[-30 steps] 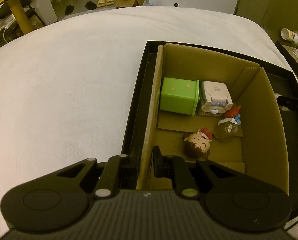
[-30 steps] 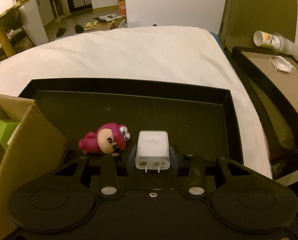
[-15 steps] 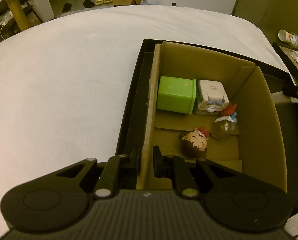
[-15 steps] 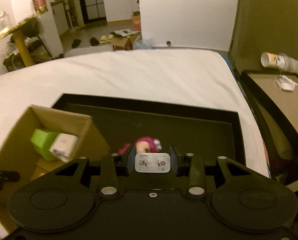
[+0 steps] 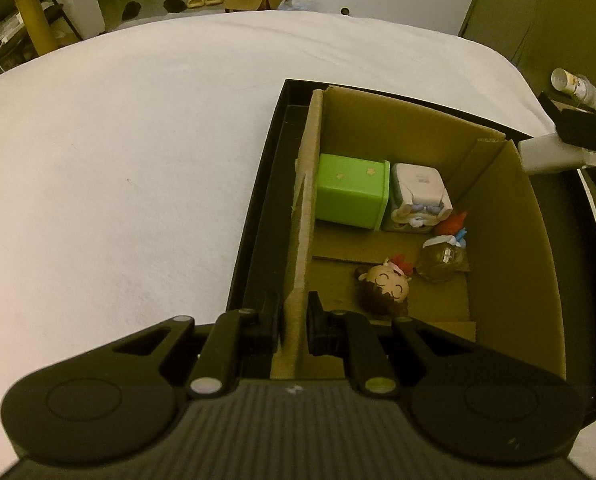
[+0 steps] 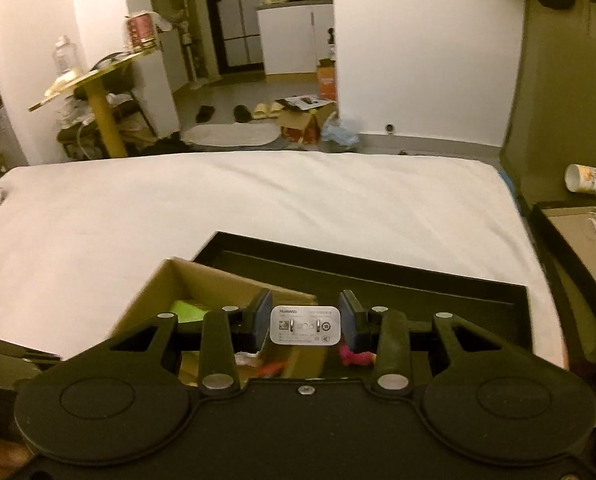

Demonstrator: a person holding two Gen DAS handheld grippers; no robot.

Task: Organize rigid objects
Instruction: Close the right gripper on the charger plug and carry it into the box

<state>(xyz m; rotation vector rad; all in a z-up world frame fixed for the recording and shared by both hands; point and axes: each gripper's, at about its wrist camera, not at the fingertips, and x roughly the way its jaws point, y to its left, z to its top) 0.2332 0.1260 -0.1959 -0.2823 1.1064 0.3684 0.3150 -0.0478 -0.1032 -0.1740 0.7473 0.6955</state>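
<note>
My left gripper [image 5: 294, 328] is shut on the left wall of the cardboard box [image 5: 303, 216], which stands in a black tray [image 5: 258, 200]. Inside the box lie a green cube [image 5: 351, 196], a white case [image 5: 419, 196], a smiling doll head [image 5: 385, 288], a clear ball [image 5: 441, 260] and a red toy [image 5: 451, 224]. My right gripper [image 6: 305, 326] is shut on a white charger [image 6: 305, 325] and holds it in the air above the box's right edge; the charger shows in the left wrist view [image 5: 545, 154]. A pink doll [image 6: 355, 357] lies in the tray below.
The tray [image 6: 417, 284] rests on a white bed [image 6: 258, 200]. A side table [image 6: 581, 240] with a tipped paper cup [image 6: 589, 184] stands at the right. Beyond the bed are a floor with slippers and a gold round table [image 6: 94, 80].
My right gripper has lifted the charger out of the tray and carried it up and left towards the box. The left gripper keeps its hold on the box wall.
</note>
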